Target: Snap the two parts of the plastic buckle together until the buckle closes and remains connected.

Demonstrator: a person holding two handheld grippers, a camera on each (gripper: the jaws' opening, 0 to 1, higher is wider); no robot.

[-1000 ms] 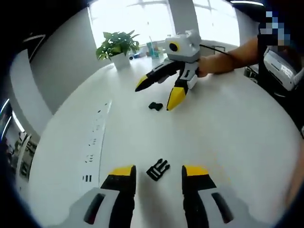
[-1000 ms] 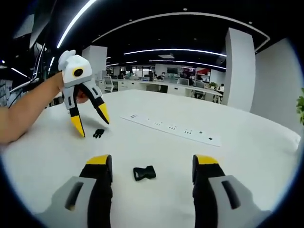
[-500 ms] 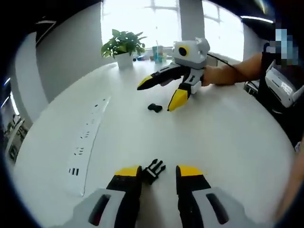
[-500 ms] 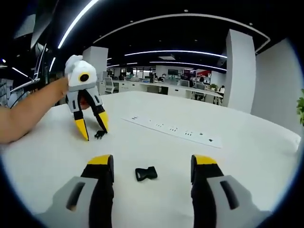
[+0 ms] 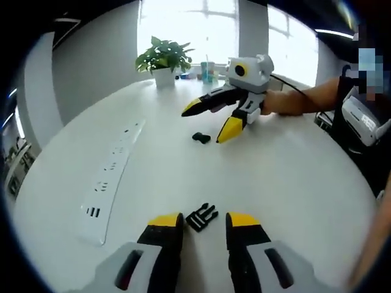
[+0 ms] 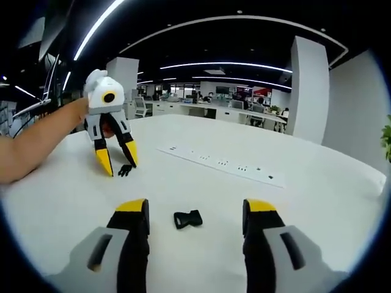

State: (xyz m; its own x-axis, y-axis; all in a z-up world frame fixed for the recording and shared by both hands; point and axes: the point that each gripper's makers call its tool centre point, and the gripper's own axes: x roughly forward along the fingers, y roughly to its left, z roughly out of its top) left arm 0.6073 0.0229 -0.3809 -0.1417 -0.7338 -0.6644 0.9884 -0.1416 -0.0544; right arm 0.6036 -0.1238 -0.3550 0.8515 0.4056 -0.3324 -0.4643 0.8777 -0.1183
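Observation:
The buckle lies in two black parts on the white table point(image 5: 281, 177). The pronged part point(image 5: 202, 217) rests flat between the yellow tips of my left gripper point(image 5: 203, 221), which stands open and does not grip it. The socket part point(image 5: 201, 137) lies farther off, under my open right gripper point(image 5: 208, 122). In the right gripper view, the socket part point(image 6: 187, 218) sits just ahead of my right gripper point(image 6: 195, 207), between its wide-apart jaws. My left gripper point(image 6: 117, 160) hovers at the left, tips down, beside the pronged part point(image 6: 125, 170).
A long white power strip point(image 5: 113, 174) runs along the table point(image 6: 220, 165). A potted plant point(image 5: 164, 58) stands at the far edge by the window. A person's forearm point(image 5: 299, 101) holds each gripper point(image 6: 36, 143). Office desks fill the background.
My left gripper's jaws have narrowed around the pronged part over the last second, and it has come closer to it. My right gripper has stayed nearly in place over the socket part.

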